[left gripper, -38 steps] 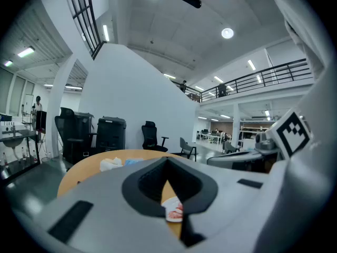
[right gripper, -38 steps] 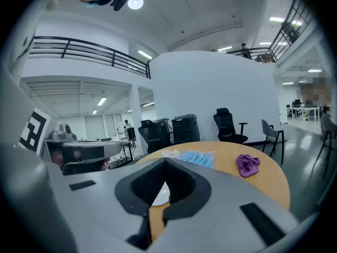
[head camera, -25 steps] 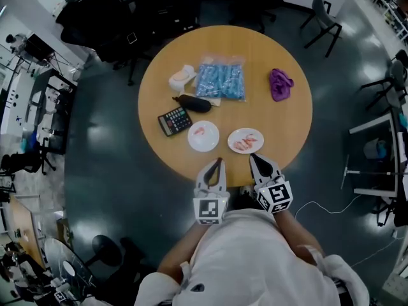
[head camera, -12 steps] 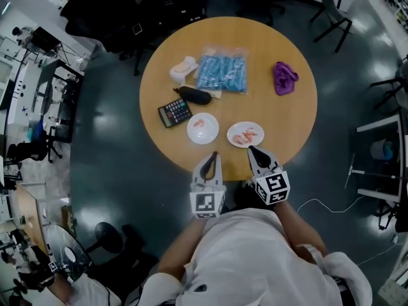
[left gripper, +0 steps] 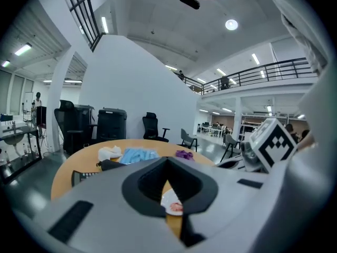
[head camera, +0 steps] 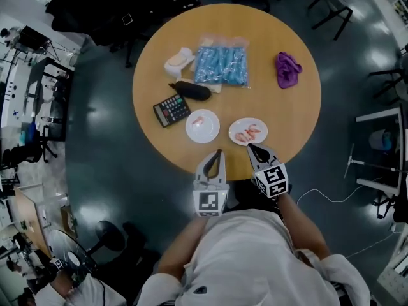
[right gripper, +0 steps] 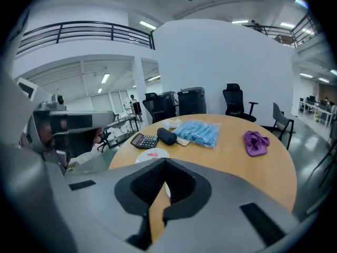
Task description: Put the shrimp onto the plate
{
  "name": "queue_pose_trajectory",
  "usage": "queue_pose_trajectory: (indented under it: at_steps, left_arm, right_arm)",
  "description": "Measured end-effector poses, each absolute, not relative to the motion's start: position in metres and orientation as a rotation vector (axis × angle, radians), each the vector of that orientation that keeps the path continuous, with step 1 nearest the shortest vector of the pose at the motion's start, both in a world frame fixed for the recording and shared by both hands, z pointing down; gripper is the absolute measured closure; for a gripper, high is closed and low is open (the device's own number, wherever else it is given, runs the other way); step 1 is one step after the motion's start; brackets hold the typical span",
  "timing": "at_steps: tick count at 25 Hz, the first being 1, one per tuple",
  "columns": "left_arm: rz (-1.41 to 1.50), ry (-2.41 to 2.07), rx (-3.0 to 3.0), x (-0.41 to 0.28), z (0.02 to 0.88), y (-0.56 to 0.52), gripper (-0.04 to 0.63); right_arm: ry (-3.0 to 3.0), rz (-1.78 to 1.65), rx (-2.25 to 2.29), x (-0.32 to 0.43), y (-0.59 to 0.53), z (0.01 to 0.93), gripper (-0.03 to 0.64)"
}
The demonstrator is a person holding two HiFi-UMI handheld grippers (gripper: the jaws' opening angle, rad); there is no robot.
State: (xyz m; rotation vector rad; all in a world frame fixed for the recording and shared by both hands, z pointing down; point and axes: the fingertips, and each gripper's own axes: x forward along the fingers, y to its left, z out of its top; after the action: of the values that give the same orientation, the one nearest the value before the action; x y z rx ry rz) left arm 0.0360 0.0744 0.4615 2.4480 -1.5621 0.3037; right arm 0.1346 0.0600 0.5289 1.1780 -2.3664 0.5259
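1. A round wooden counter [head camera: 280, 107] stands on a dark, glossy floor [head camera: 102, 164] in a wide office hall. Black office chairs [head camera: 335, 8] and desks stand well apart from it.
2. Two white plates lie side by side near the counter's near edge. The left plate [head camera: 203, 139] carries a single shrimp [head camera: 200, 120], and the right plate [head camera: 262, 127] carries several shrimps [head camera: 247, 134].
3. Farther back lie a calculator [head camera: 171, 110], a black case [head camera: 192, 90], a blue packet [head camera: 221, 65] and, off to the right, a purple cloth [head camera: 288, 68]. The white thing [head camera: 179, 60] beside the packet may be a crumpled cloth; the view is too small to be sure.
4. The left gripper [head camera: 218, 155] hangs at the counter's near edge, its jaws pressed together on nothing, just short of the left plate.
5. The right gripper [head camera: 252, 148] has its jaws likewise pressed together and empty, their tip just at the right plate's near rim.
6. The calculator and case lie behind the plates, away from both grippers.
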Motion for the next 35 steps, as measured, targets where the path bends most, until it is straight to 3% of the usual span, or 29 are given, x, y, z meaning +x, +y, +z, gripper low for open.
queue_pose_trajectory:
  at_steps: [15,17,20,35]
  left_arm:
    - [0.340,-1.453,2.406,0.036,0.509,0.042,0.588]
    - [0.348,-1.439,2.404,0.036,0.514,0.041,0.588]
    - [0.332,-1.426,2.382,0.036,0.518,0.039,0.588]
    - [0.342,-1.410,2.361,0.024,0.529,0.030,0.588]
  right_arm:
    - [-2.059,0.569,0.834,0.129,0.048,0.655,0.597]
    - [-2.036,0.567,0.797,0.128,0.046,0.662,0.595]
    - [-2.004,0.552,0.738,0.126,0.045,0.671,0.539]
    - [-1.906,0.566,0.525,0.123,0.041,0.694,0.538]
